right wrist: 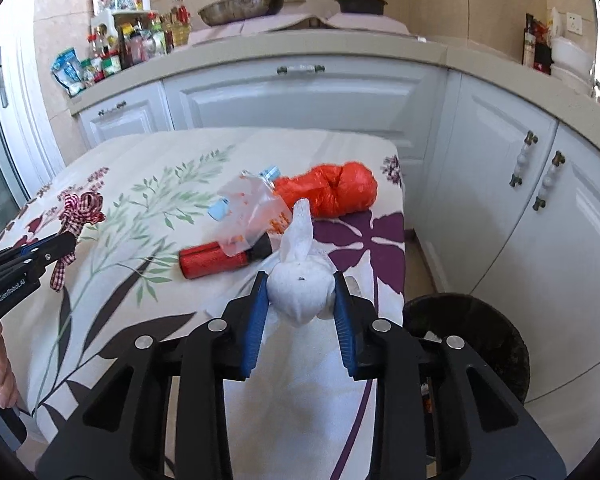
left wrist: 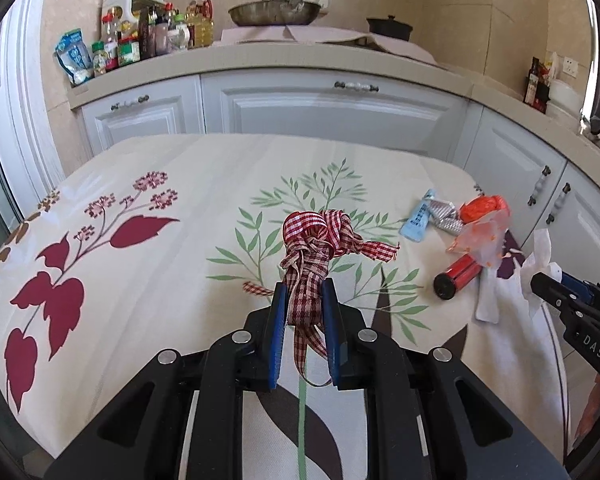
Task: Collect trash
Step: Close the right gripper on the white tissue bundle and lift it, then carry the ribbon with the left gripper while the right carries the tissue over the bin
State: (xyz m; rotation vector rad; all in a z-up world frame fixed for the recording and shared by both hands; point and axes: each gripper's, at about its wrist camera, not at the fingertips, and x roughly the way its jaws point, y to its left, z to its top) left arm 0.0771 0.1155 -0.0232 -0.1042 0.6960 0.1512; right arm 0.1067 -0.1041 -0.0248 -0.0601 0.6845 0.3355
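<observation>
Two grippers are each holding a piece of trash over a table covered with a cream cloth printed with leaves and flowers [left wrist: 172, 184]; the left gripper [left wrist: 305, 294] has its blue pads squeezed tight on a tangled red-and-white checked ribbon [left wrist: 316, 240], and the knotted bunch sticks out past the tips while loose ends hang down between the jaws; the right gripper [right wrist: 301, 286] has its blue pads pressed on both sides of a crumpled white paper tissue ball [right wrist: 300, 292], with a twisted point of tissue poking up past the tips; just ahead of the right jaws and a bit to their left lies a shiny red tube with a black end [right wrist: 220, 258], and a clear crinkly plastic wrapper with orange specks [right wrist: 252, 208] rests on top of it; farther ahead of the same jaws is a scrunched orange plastic bag [right wrist: 332, 190], touching the wrapper; a small light-blue tube [left wrist: 419, 218] peeks out beside a silver foil wrapper [left wrist: 446, 216], well off to the right of the left jaws; below and to the right of the right jaws, off the table edge, sits a round dark bin [right wrist: 480, 340]; behind the table stand white cabinets [left wrist: 332, 108].
</observation>
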